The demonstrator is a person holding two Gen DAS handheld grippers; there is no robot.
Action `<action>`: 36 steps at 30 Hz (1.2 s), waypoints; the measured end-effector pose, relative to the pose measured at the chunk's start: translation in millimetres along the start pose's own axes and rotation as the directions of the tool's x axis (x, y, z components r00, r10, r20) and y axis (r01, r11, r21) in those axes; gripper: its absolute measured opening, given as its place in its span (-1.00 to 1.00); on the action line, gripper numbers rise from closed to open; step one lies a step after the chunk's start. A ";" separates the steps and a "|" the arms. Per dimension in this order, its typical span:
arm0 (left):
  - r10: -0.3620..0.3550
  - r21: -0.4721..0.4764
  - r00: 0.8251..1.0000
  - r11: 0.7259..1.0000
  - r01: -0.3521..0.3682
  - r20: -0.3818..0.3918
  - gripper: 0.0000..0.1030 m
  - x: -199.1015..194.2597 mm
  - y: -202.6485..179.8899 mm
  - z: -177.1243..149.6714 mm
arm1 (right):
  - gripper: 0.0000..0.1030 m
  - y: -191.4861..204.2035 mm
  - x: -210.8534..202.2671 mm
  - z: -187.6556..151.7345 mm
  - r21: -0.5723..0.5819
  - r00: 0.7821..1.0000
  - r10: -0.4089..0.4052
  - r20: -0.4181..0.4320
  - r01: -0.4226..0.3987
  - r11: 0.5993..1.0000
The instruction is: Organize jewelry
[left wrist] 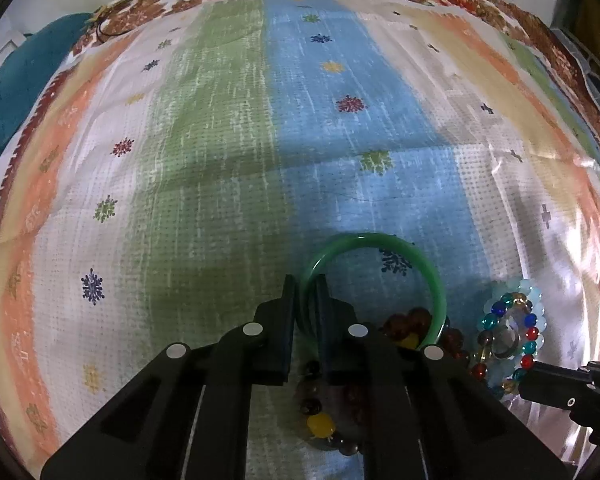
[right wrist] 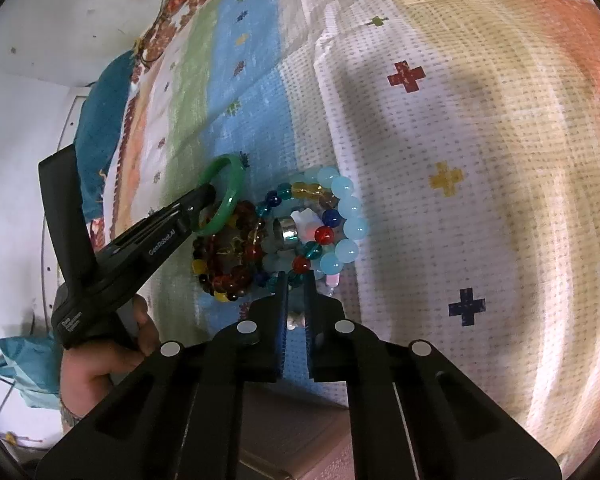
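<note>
Seen from the right wrist only: a hand (right wrist: 100, 364) gripping the left gripper (right wrist: 204, 200), clamped on the green bangle (left wrist: 374, 240). Right gripper (right wrist: 296, 280) pinched on the multicoloured bead bracelet (right wrist: 300, 266), silver ring (right wrist: 286, 234) just beyond. Amber bead bracelet (left wrist: 320, 424) under the bangle. Striped cloth (left wrist: 220, 160) spread bare beyond, ending at the wall (right wrist: 40, 20).
</note>
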State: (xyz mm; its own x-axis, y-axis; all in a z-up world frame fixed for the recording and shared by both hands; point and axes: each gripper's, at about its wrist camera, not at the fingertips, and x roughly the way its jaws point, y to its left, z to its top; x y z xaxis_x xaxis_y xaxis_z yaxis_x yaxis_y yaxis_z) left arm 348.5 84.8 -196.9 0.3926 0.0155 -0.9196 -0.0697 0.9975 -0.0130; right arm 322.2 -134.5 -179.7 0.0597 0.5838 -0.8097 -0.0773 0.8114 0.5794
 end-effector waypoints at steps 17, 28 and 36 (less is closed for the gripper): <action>0.012 -0.012 1.000 1.000 -0.012 0.002 -0.84 -4.5 4.3 -3.1 | -0.98 7.5 -4.1 2.6 -0.010 1.000 0.015 0.002 -0.015 1.000; 0.027 0.001 1.000 1.000 -0.027 0.003 -0.83 -3.8 2.7 -4.1 | -0.93 -0.3 -2.9 0.2 0.026 1.000 0.026 -0.015 -0.025 0.999; 0.024 -0.005 1.000 1.000 -0.024 0.003 -0.79 -3.9 3.6 -4.7 | -0.33 0.7 -7.7 1.9 0.040 0.998 0.055 0.000 -0.055 0.998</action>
State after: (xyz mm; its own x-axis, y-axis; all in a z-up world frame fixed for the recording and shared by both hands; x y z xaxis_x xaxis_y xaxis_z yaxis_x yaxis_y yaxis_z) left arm 342.5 87.9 -195.2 0.3940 0.0397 -0.9183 -0.0838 0.9965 0.0071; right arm 323.6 -138.5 -172.9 0.0550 0.6278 -0.7764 -0.0403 0.7784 0.6265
